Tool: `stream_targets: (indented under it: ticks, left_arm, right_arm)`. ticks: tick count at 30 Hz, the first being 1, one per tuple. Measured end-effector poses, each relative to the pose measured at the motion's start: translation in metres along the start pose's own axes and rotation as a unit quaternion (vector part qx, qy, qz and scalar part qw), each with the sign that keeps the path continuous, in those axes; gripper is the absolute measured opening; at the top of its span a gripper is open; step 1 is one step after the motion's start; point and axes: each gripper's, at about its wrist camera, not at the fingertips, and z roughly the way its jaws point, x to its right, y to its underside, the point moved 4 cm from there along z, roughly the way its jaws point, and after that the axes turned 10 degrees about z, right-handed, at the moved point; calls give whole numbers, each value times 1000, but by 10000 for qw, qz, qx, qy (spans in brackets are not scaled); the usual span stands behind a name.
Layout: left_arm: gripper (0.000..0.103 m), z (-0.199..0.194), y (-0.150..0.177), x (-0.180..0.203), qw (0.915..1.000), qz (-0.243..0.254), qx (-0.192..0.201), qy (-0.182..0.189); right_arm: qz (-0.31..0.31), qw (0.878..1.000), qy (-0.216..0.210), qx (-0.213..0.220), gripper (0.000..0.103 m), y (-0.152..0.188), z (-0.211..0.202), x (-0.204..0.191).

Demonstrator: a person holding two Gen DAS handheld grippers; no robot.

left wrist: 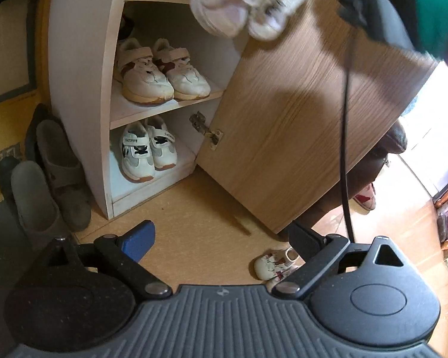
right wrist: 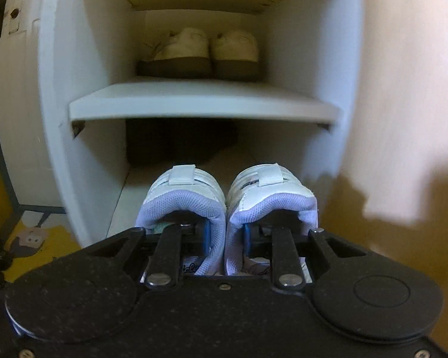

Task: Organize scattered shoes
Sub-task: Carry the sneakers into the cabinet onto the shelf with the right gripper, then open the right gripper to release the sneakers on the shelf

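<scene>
Right gripper [right wrist: 225,235] jaws inside both collars of white sneakers [right wrist: 227,197], pinching them together.

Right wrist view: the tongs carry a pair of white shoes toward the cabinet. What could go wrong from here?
1. The right tongs pinch only the adjoining inner collars of the white shoes; one shoe might slip free.
2. The shelf edge sits just above the shoes, so the toes could catch on it.
3. A dark object already lies at the back of that compartment, perhaps blocking full insertion.
</scene>
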Motion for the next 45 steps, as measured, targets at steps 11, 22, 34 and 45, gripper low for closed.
stream_targets:
  ticks: [11,22,34,45]
  left_arm:
    - [97,0,-11,-29,9977,-157,206,-628]
    - [97,-2,-21,-56,9937,-504,335,-948]
    - [97,-1,-22,-48,9951,-381,343,-851]
    - [97,-6,-22,-44,9959,-344,378,-741]
  right_arm:
    - [-266,9993,-249,109,21,-28,64,-19]
    - [269,9978,-594,141,29,-30,95,-9]
    - [314,9964,-525,-579,79,-49,105,-14]
    - [267,9979,-532,-264,89,-37,43,-18]
